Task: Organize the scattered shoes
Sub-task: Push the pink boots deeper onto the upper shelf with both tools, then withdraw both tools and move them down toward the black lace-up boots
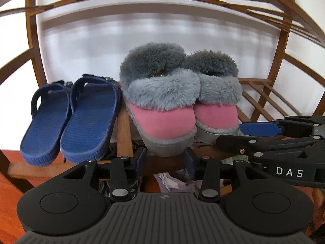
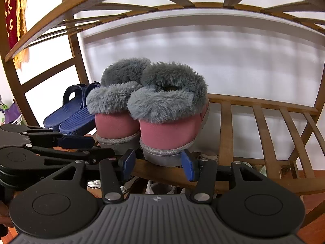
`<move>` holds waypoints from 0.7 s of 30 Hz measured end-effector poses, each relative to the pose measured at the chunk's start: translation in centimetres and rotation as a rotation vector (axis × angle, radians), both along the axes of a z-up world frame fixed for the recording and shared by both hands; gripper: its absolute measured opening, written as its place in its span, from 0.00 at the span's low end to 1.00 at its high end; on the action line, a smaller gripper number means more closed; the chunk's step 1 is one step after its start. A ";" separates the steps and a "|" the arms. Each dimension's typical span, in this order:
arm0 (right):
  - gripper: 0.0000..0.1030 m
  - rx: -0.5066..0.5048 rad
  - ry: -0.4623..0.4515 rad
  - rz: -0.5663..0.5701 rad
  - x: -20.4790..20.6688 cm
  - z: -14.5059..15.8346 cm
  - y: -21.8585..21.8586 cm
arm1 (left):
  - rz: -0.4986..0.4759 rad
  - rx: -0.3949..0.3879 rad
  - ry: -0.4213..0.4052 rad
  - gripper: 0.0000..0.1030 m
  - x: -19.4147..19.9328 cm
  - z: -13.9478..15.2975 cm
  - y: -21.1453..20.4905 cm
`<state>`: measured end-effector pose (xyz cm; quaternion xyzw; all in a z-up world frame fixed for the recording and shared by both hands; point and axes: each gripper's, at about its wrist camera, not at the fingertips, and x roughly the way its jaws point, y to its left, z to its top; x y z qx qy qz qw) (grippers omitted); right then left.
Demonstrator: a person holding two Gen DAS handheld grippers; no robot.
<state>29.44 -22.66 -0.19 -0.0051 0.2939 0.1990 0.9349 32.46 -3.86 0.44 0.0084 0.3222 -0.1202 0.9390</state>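
Observation:
A pair of pink slippers with grey fur cuffs stands heel-out on a slatted wooden shoe rack (image 1: 121, 126). The left slipper (image 1: 162, 120) has its heel right at my left gripper (image 1: 165, 159), which is open, its blue pads flanking the grey sole. In the right wrist view the right slipper (image 2: 168, 134) rests on the front rail, and my right gripper (image 2: 158, 165) is open with a gap beside the sole. Each gripper shows in the other's view: the right gripper (image 1: 230, 134) and the left gripper (image 2: 101, 146). A pair of blue slides (image 1: 67, 122) sits left of the slippers.
Bare slats (image 2: 264, 132) lie to the right of the slippers. Another slatted shelf (image 2: 142, 6) runs close overhead. Other shoes (image 2: 93, 183) show on a lower level beneath the front rail. A white wall is behind, and a red banner (image 2: 12, 14) hangs at the far left.

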 end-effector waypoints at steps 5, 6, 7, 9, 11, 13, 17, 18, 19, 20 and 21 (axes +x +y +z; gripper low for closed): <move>0.64 0.000 0.004 -0.022 -1.2 0.6 -0.1 | 0.006 -0.012 -0.003 0.56 -1.2 0.4 0.3; 0.66 0.000 0.003 -0.029 -1.5 0.8 -0.2 | 0.004 -0.016 -0.002 0.60 -1.5 0.4 0.3; 0.68 0.001 0.003 -0.031 -1.6 0.8 -0.2 | 0.002 -0.018 -0.001 0.62 -1.8 0.4 0.3; 0.72 0.004 0.004 -0.042 -2.2 1.0 -0.5 | -0.003 -0.022 0.002 0.67 -2.4 0.4 0.3; 0.75 0.004 0.002 -0.057 -3.1 1.3 -0.8 | -0.007 -0.026 0.005 0.70 -2.9 0.4 0.3; 0.76 0.002 0.000 -0.068 -3.8 1.4 -1.1 | -0.012 -0.030 0.007 0.73 -3.5 0.4 0.3; 0.85 0.007 -0.003 -0.112 -5.9 1.8 -2.1 | -0.021 -0.038 0.012 0.80 -4.6 0.4 0.2; 0.85 0.009 -0.002 -0.122 -6.4 1.8 -2.3 | -0.029 -0.044 0.020 0.81 -5.0 0.4 0.2; 0.85 0.011 -0.001 -0.131 -6.8 1.9 -2.5 | -0.036 -0.048 0.027 0.82 -5.2 0.3 0.1; 0.85 0.011 0.001 -0.139 -7.2 1.9 -2.7 | -0.040 -0.051 0.032 0.83 -5.5 0.3 0.0; 0.86 0.012 0.002 -0.146 -7.6 1.9 -2.9 | -0.044 -0.052 0.035 0.84 -5.7 0.2 -0.1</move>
